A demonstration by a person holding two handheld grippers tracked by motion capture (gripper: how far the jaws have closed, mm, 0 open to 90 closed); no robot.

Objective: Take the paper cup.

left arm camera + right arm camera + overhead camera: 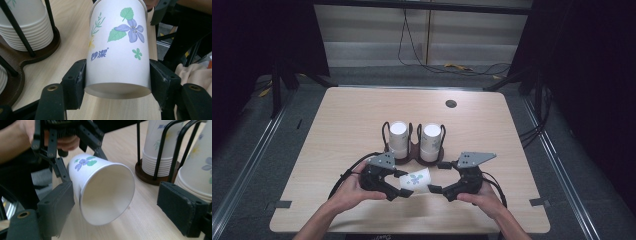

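- Table (362, 115): your light wood table carries everything here, with your two forearms coming in over its near edge.
- Cup holder (413, 156): a dark wooden base with black wire uprights stands at the middle of the table, bearing two stacks of paper cups (398, 139), bottoms up, side by side.
- Left gripper (393, 186): your left hand holds it just in front of the holder. Its fingers (72, 85) are clamped on the bottom end of a single paper cup, one pad on each side of the wall.
- Right gripper (439, 177): your right hand holds it facing the left one. Its fingers (56, 207) stand apart; the left pad sits just beside the cup's rim, the right pad well clear of it.
- Paper cup (414, 180): white with printed flowers and leaves, it lies on its side between the two grippers, above the table in front of the holder, its open mouth turned toward your right gripper.
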